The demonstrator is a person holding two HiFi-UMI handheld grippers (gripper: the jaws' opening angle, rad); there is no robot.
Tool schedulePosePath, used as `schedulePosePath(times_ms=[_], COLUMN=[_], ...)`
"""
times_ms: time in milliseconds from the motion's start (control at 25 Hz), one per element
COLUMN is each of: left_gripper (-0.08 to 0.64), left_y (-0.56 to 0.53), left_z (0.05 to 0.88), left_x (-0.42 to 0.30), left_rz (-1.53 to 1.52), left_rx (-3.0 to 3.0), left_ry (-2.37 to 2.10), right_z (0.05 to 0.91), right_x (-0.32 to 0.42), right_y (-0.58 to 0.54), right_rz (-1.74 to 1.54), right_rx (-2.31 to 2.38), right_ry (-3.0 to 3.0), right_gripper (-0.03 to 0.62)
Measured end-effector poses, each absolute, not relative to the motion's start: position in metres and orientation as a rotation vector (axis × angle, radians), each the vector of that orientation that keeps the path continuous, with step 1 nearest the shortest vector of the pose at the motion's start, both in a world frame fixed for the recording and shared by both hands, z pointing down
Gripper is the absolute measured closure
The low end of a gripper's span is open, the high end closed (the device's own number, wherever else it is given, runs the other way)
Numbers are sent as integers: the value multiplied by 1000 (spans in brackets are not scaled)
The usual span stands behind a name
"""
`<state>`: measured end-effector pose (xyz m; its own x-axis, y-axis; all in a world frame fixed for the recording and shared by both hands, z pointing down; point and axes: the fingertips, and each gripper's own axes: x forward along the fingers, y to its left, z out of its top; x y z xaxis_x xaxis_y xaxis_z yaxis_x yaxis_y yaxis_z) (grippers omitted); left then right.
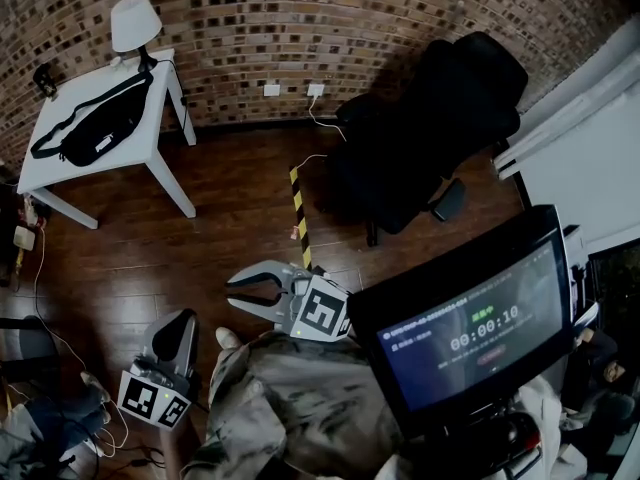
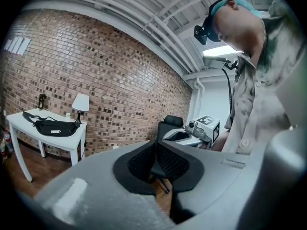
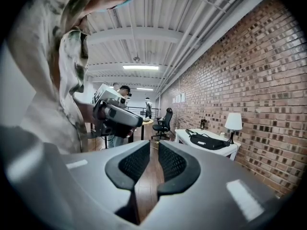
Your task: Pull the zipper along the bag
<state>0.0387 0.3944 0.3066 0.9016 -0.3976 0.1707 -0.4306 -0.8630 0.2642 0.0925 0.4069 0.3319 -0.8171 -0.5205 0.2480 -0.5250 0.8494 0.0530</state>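
Head view: bag [image 1: 95, 128] lies on the white table [image 1: 60, 158] at top left, against the brick wall [image 1: 300, 18]. Lamp [image 1: 134, 20] stands at the wall end of the table. Both my tools are well apart from the bag, down near my body. Left gripper [image 1: 185, 320] is low left, jaws together, nothing in them. Right gripper [image 1: 232, 294] is at centre, jaws apart, empty, pointing left over the wood floor [image 1: 230, 218]. Black chair [image 1: 430, 128] is upper right, and a screen [image 1: 470, 328] showing a timer is lower right. Yellow-black tape strip [image 1: 298, 213] runs on the floor between table and chair.

Left gripper view: pads meet at the tips, nothing clamped. Bag [image 2: 55, 128] is far off on the table at left, lamp to its right. Chair sits past the jaws, with the right gripper just beside it.

Right gripper view: narrow gap between the pads, floor shows through it, nothing held. Bag [image 3: 207, 141] is on the table at right, lamp at the far end by the wall. Left gripper is at left, up by my sleeve [image 3: 53, 80]. Zipper is too small to make out in any view.
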Motion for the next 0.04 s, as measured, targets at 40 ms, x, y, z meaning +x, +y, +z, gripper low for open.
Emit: schedulePosePath(times_ms=[40], left_gripper=[543], left_y=[393], left_z=[308], left_x=[36], left_rz=[158], left_rx=[2767], left_ry=[-617], right_z=[333], right_x=[90], right_y=[405], right_rz=[28], right_rx=[799], right_ry=[-2771], right_gripper=[529])
